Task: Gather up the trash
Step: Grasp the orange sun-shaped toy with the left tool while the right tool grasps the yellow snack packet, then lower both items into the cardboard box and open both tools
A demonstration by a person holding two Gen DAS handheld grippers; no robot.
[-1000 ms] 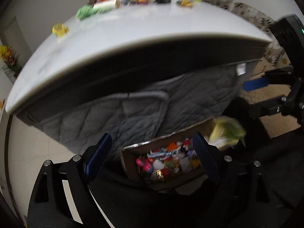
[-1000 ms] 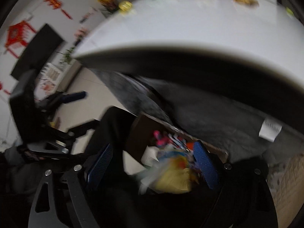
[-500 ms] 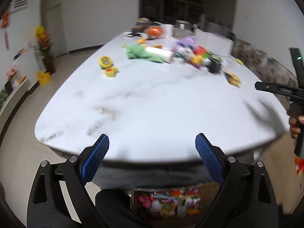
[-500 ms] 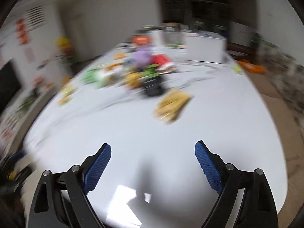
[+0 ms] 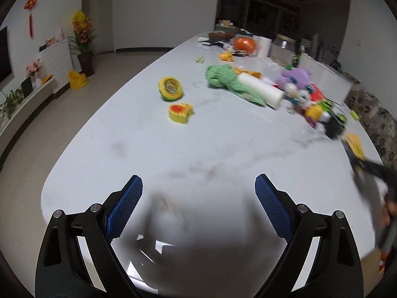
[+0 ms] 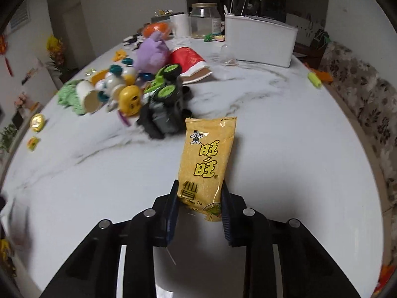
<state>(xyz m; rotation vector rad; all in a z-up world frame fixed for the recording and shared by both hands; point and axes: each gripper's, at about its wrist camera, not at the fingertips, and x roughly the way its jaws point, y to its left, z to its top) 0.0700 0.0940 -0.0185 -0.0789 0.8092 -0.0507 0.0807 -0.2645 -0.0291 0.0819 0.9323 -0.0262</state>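
In the right wrist view my right gripper (image 6: 199, 200) is shut on the near end of a yellow snack packet (image 6: 207, 159) that lies on the white marble table (image 6: 285, 136). The packet also shows in the left wrist view (image 5: 355, 143) at the far right, with the blurred right gripper (image 5: 359, 166) on it. My left gripper (image 5: 198, 196) is open and empty over the table's near edge. Two yellow wrappers (image 5: 179, 111) lie further out on the left.
A heap of toys sits mid-table: a black and green toy truck (image 6: 165, 104), a purple plush (image 6: 152, 53), a green cloth (image 5: 223, 79) and a white roll (image 5: 260, 89). A white box (image 6: 259, 41) and a glass jar (image 6: 204, 21) stand at the back. A sofa (image 6: 367, 94) lines the right side.
Both grippers rose from the trash box under the table to above the tabletop. The right gripper moved forward and closed on the yellow snack packet; it was open half a second ago.
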